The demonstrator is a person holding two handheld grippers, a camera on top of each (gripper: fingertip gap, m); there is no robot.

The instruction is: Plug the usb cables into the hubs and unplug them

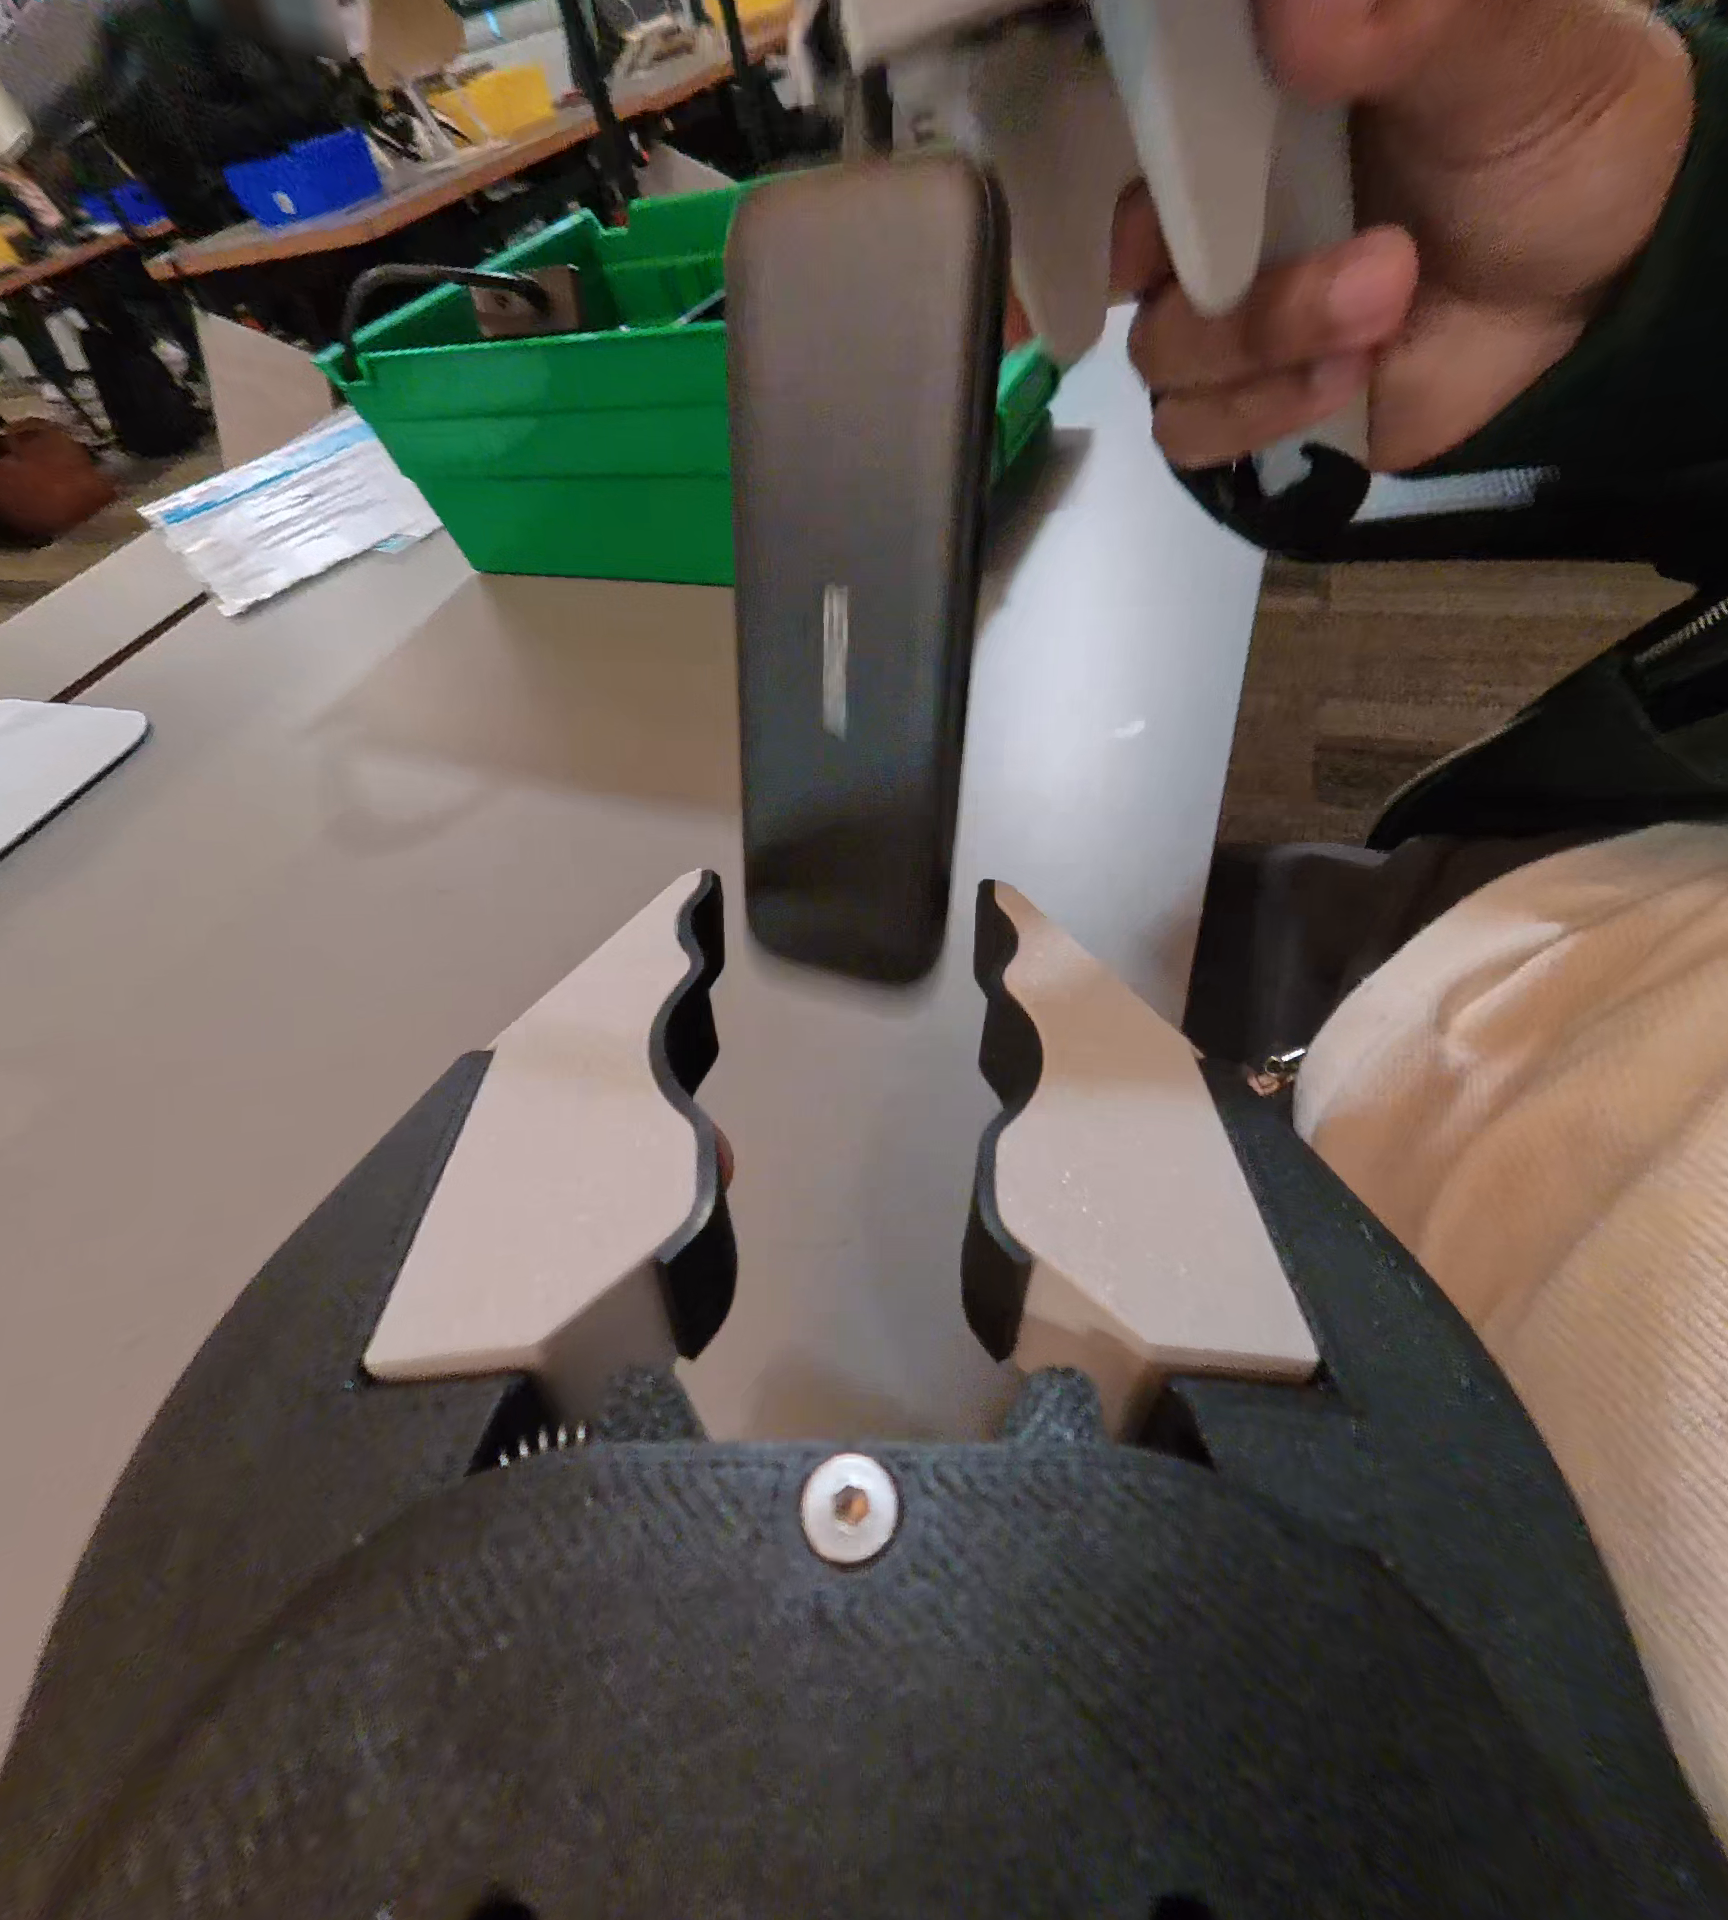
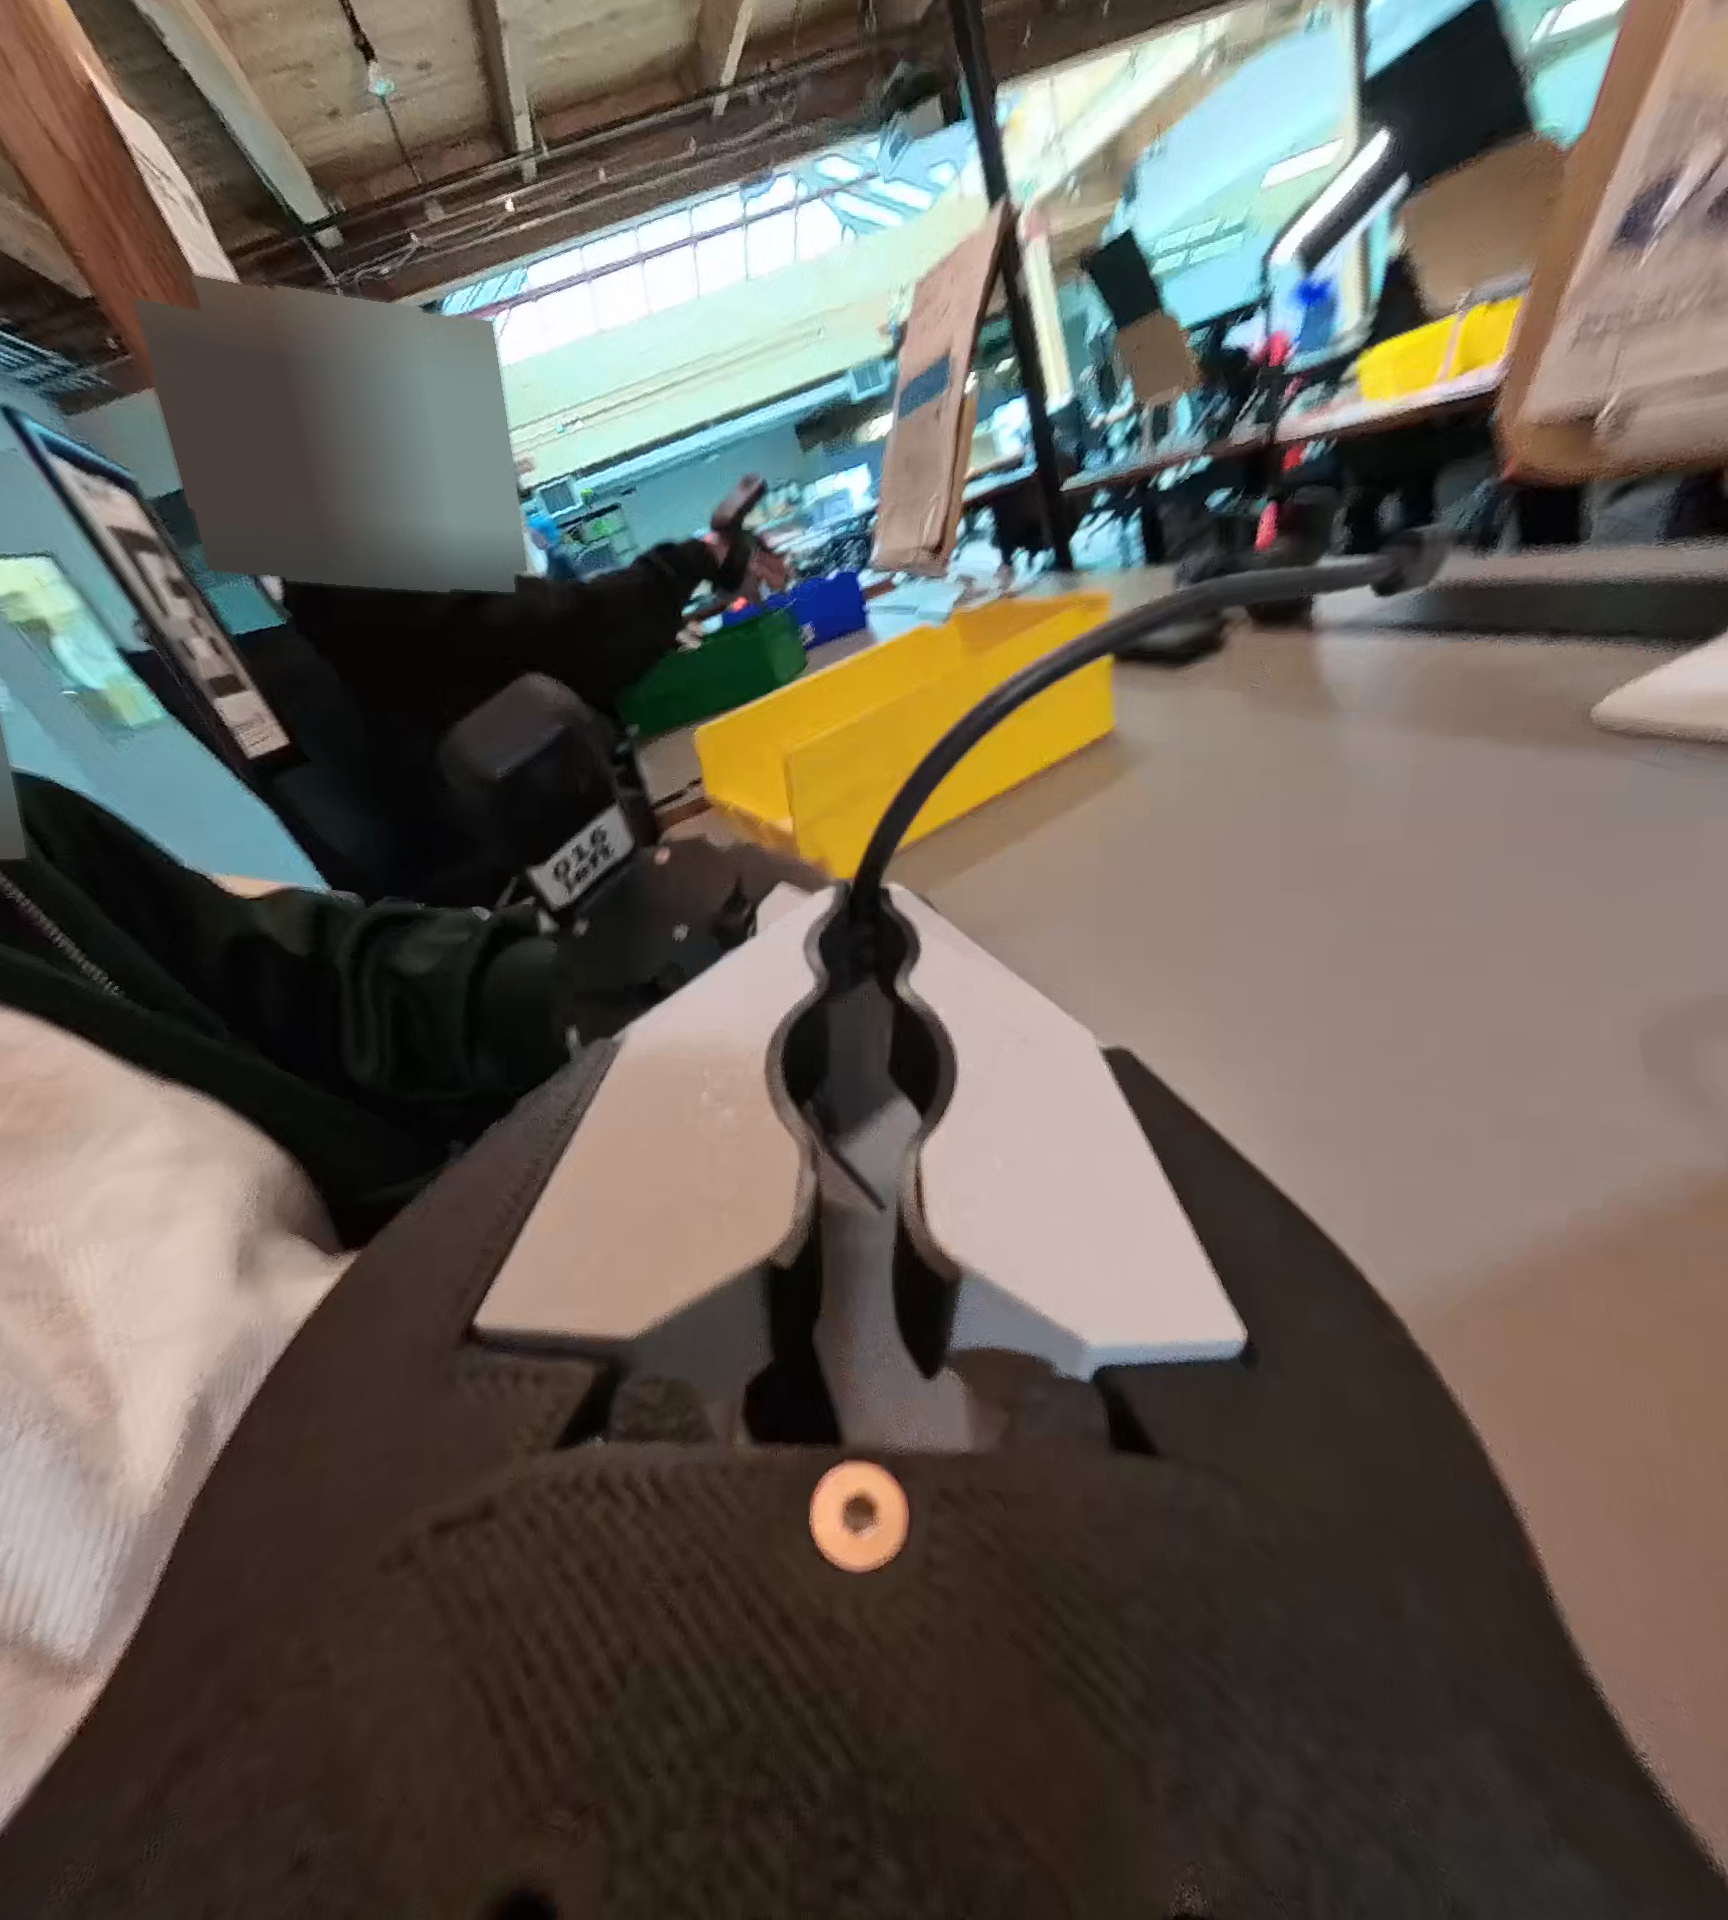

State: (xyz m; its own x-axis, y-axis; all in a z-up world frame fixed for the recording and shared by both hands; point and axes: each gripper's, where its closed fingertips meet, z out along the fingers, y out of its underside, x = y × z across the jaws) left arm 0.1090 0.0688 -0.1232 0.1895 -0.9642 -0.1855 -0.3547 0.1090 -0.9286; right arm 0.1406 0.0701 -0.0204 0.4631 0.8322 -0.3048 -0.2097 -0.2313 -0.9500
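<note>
A black slab-shaped USB hub (image 1: 855, 582) hangs upright in the air in the left wrist view. Its lower end sits just beyond my left gripper (image 1: 847, 885), whose fingers stand apart on either side and do not touch it. My right gripper (image 2: 858, 906) is shut on the hub's black cable (image 2: 1005, 707), which arcs away to the right. Through the gap behind the fingertips the hub shows as a dark strip (image 2: 844, 1039). The right gripper's pale body and the hand on it (image 1: 1224, 156) are above the hub in the left wrist view.
A green bin (image 1: 548, 436) and a plastic bag (image 1: 288, 520) lie at the far side of the beige table (image 1: 372, 831). A white base plate (image 1: 18, 769) is at the left. A yellow bin (image 2: 901, 717) and a white stand (image 2: 1722, 675) sit ahead in the right wrist view. The person's lap (image 1: 1566, 1195) is close on the right.
</note>
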